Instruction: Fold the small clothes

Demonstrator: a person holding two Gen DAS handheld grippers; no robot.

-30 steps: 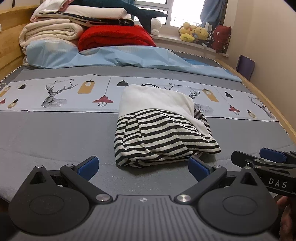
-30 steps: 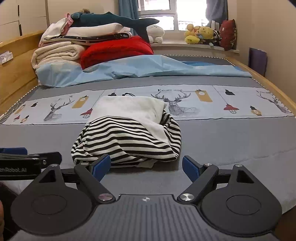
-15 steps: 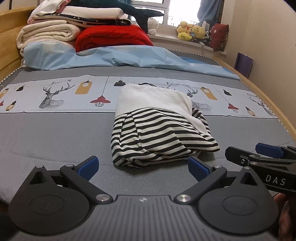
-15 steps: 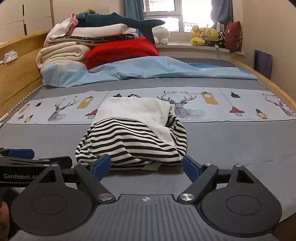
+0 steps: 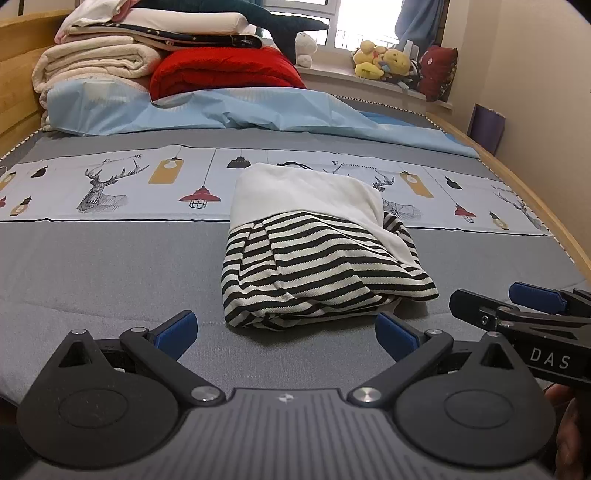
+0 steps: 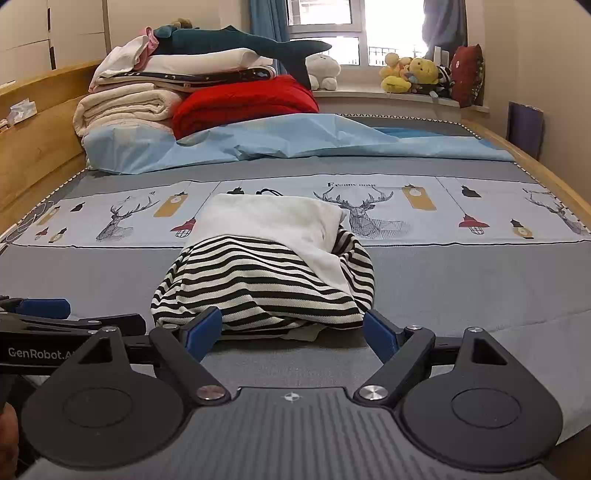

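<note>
**A:** Are the grippers holding anything?

**B:** No. The left gripper (image 5: 286, 328) and right gripper (image 6: 291, 328) are both gaping wide, holding nothing. The striped garment (image 5: 314, 273) is lying bunched on the bed (image 5: 92, 266), just ahead.

**A:** How should they be folding it?

**B:** I think by pinching its near corners and lifting evenly. I'm seeing no baskets or boxes.

Home bedroom (bed (image 5: 110, 266), plush toys (image 6: 413, 72)).

- Daylight enters through a window (image 6: 325, 33) at the far end, blown out to white.
- The bed (image 5: 110, 266) is evenly, softly lit, with faint shadows.
- Fisheye bending curves the edges; corners fall black.
- Focus is sharp throughout.
</note>
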